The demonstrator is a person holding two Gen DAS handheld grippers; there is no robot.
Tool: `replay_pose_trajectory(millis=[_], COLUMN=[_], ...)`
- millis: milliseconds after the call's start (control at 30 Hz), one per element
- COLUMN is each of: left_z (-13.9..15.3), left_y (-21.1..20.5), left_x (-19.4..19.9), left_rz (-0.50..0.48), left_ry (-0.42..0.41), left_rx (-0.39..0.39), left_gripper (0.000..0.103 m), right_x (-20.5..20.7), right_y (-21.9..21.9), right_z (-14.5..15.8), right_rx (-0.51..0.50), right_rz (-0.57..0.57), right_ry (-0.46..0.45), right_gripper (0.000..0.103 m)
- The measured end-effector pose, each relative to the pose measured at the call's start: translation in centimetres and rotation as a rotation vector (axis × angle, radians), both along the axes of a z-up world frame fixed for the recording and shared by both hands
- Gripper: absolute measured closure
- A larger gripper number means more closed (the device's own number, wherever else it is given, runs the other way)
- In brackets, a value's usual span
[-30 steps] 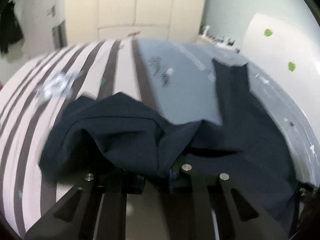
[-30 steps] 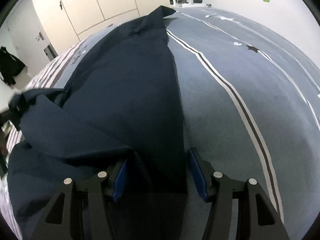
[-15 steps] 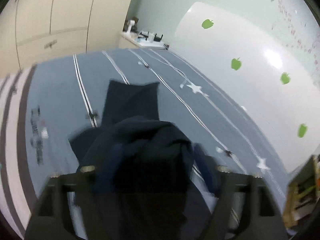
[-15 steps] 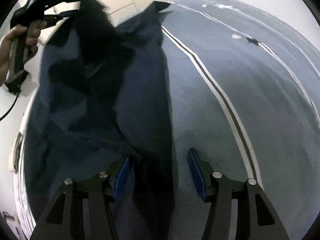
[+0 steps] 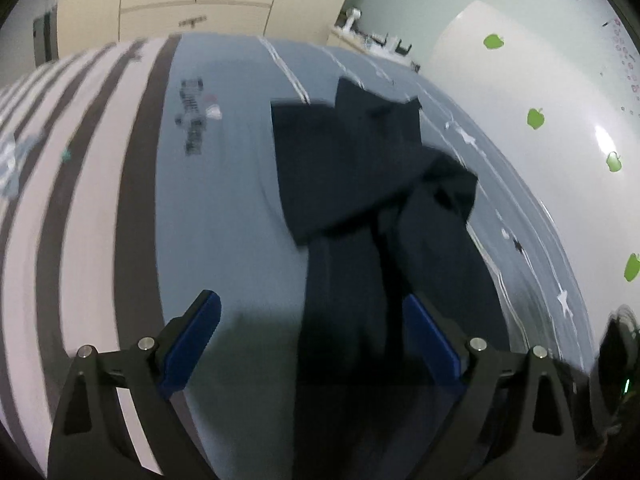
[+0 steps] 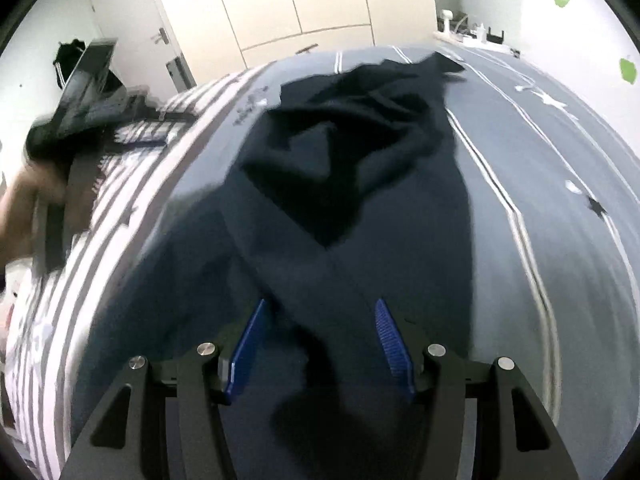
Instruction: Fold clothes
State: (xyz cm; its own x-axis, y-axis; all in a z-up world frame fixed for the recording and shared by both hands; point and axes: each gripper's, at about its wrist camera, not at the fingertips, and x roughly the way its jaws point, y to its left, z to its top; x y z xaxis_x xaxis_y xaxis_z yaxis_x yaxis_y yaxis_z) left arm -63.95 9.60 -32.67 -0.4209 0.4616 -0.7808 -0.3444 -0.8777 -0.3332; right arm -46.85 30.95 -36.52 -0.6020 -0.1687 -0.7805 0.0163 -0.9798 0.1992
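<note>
1. Left wrist view: left gripper (image 5: pixel 310 340) has let go of the dark garment (image 5: pixel 372 184); its jaws stand wide and are opening a little more, pads clear of the cloth, though the near strip runs between them.
2. Garment now lies on the bed (image 5: pixel 224 216), one side thrown over the middle, rumpled.
3. Right gripper (image 6: pixel 320 346): jaws half open over cloth, gripping nothing, as a second ago.
4. Judgement: first fold laid; needs smoothing, then the next fold.
</note>
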Motion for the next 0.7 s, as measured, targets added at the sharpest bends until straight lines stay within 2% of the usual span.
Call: replay_pose_trajectory(millis=[67,133,167,200,233,267,300,333,367,400,467,600,667,700], left_z=[-0.7,-0.9,-1.4,-1.8,-2.5,-3.2,-4.1,-4.6,-5.1,-5.2,-4.5,-1.4,-1.8,-2.7], left_y=[0.2,1.0,1.7,2.3,2.9,3.6,4.6,5.3,6.1,6.8,8.0,6.3,5.8,5.8], left_x=[0.9,2.1,2.6,3.2,3.5,3.9,4.2,4.3,4.5,4.7,5.2,5.6,6.5,6.6], left_rz=[-0.023,-0.087,-0.127,-0.168,-0.19,-0.211,-0.237,-0.261,-0.284,-0.308,-0.349,-0.28,-0.241,-0.238], left_ry=[-0.032,-0.075,-0.1,-0.125,-0.137,-0.148,-0.163,-0.166,-0.168,-0.156,-0.097,-0.055,-0.046,-0.071], left_rx=[0.062,0.136,0.144,0.151,0.117,0.082,0.047,0.018,-0.011,-0.037,-0.079,0.028,-0.042,-0.081], left_gripper=[0.013,0.013,0.013,0.013,0.015,0.019,0.035,0.067,0.086,0.098,0.098,0.097,0.096,0.094], right_x=[-2.3,-4.6,-5.7,-6.5,-7.0,-7.4,-7.9,-8.3,-8.4,-8.5,-8.3,-7.5,-6.8,-6.4], right_y=[-0.4,-0.8,-0.8,-0.8,-0.2,0.6,1.3,2.0,2.9,3.8,5.2,8.1,9.5,10.0], right_z=[0.0,-0.2,-0.4,-0.7,-1.0,-1.3,-1.6,-1.9,-2.1,-2.4,-2.1,-1.3,-0.9,-1.1], right_rx=[-0.011,-0.011,0.01,0.03,0.02,0.007,-0.005,-0.018,-0.034,-0.051,-0.061,-0.105,-0.14,-0.158], right_rz=[0.011,0.018,0.015,0.016,-0.001,-0.019,-0.038,-0.056,-0.082,-0.108,-0.141,-0.2,-0.228,-0.251], right_ry=[0.018,0.026,0.018,0.012,-0.001,-0.014,-0.027,-0.04,-0.054,-0.067,-0.066,-0.048,-0.032,-0.037], right_gripper=[0.05,0.051,0.053,0.068,0.082,0.083,0.086,0.092,0.094,0.097,0.097,0.097,0.097,0.097])
